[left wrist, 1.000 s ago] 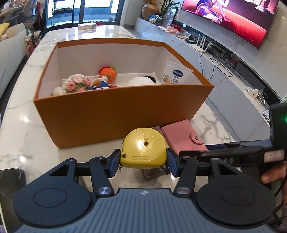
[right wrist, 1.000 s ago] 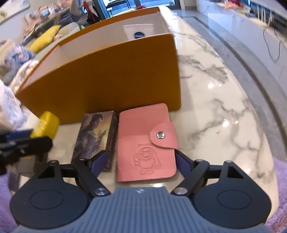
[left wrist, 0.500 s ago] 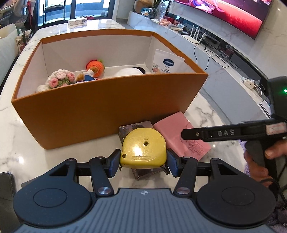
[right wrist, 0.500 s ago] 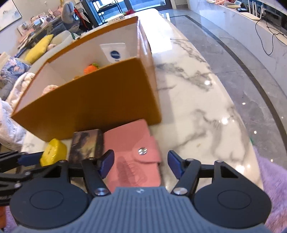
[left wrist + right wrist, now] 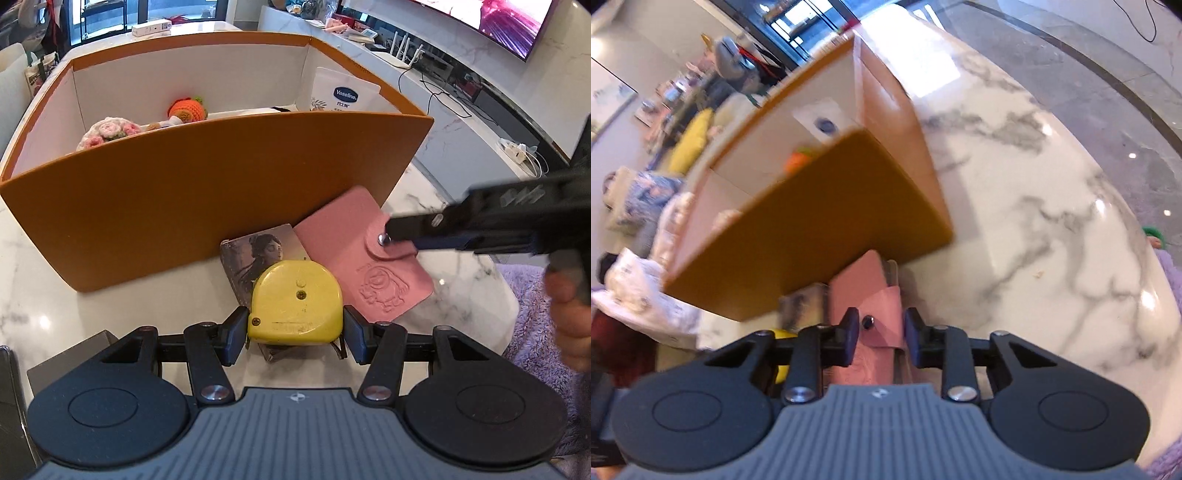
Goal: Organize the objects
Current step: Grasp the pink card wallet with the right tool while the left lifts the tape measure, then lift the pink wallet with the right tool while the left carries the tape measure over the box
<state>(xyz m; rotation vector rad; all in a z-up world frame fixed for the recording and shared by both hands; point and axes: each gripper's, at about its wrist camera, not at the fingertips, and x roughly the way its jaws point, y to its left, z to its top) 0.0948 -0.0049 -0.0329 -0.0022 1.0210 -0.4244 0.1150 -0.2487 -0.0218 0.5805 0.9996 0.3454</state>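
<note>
"Vaseline" (blue oval), white pouch (image 5: pixel 341 95)

A home living room is indicated by a marble-topped table (image 5: pixel 436 192), a large wall-mounted television (image 5: pixel 480 22), a low media console (image 5: pixel 461 110) strewn with cables, and a cushioned sofa (image 5: pixel 690 140).

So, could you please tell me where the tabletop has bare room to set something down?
Bare marble lies right of the orange box and to its front-left. It is crowded against the box's front wall, where the picture card, pink wallet and yellow tape measure sit.
</note>
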